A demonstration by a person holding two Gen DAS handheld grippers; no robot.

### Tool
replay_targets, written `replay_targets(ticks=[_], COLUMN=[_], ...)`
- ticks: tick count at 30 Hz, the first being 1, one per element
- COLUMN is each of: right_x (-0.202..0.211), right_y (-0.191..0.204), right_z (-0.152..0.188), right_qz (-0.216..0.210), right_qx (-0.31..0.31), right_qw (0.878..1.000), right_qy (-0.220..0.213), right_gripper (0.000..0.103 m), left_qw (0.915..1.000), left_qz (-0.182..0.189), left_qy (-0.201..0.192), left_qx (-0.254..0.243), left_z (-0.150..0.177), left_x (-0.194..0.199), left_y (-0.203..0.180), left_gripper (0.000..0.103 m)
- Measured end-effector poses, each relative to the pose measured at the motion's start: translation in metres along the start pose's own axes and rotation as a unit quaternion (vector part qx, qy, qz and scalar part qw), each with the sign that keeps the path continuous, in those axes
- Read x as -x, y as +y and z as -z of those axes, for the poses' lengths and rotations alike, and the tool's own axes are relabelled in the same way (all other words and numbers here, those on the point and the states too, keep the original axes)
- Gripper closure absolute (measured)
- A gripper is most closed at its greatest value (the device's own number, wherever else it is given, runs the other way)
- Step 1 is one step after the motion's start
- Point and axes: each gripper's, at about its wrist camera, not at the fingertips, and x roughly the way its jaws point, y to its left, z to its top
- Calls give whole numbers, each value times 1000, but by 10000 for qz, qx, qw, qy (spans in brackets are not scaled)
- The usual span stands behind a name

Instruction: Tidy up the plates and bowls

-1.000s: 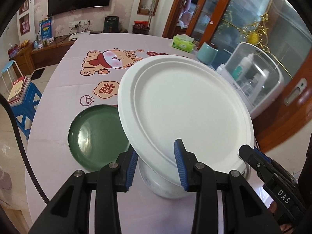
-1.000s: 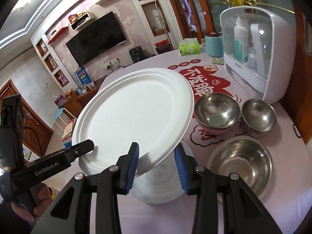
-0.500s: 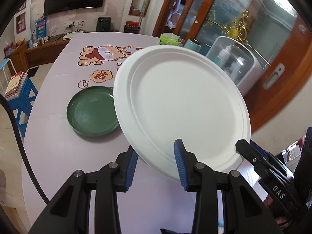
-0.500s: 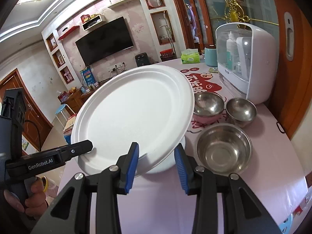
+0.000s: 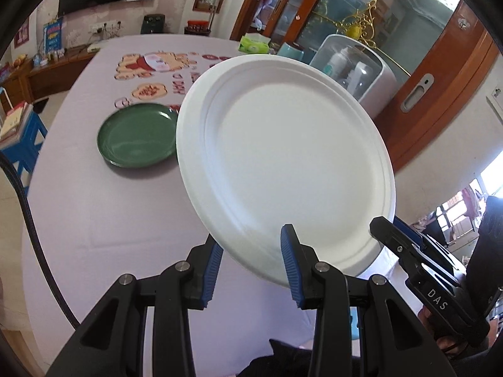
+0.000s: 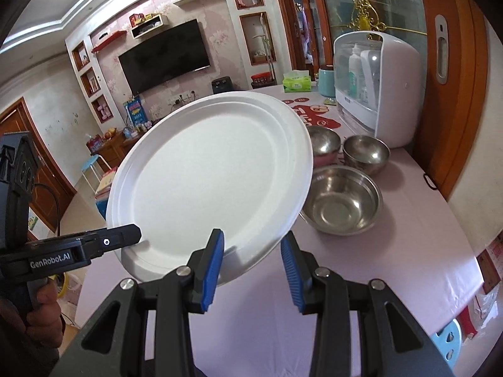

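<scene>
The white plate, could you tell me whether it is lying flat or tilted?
Tilted. The white plate is off the table, its far rim higher than the near rim between both grippers.

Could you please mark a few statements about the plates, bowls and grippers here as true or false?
1. Both grippers hold the white plate by its near rim. True: the left gripper and the right gripper both clamp it.
2. The green plate is stacked on the white plate. False: it lies alone on the table.
3. Three steel bowls stand on the table. True.
4. The steel bowls are nested together. False: they stand separately.
</scene>
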Motion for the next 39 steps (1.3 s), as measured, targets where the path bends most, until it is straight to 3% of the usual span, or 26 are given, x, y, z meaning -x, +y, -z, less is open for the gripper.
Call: replay_targets(ticks=[8,18,28,39], right_x=[1,-3,-22,-46], right_y=[-23,-57,-63,-58], right_z=[-4,1,25,40], right_qz=[-237,-735,-974,-1078], right_qx=[176,493,873,1145], right_qw=[9995,9940,9820,9645], right_qy=[93,643,1365,2122], right_gripper=[66,66,66,66], left_qw=[9999,9961,9841,9667], left_qz=[-46,-471,-887,-891], left_qy=[10,105,456,926], left_qx=[165,733,1468,2215], left_z=[7,34,82,112], left_x=[-6,-14,-28,-45], left_y=[-16,-45,-46,-24], left_gripper=[68,68,68,68])
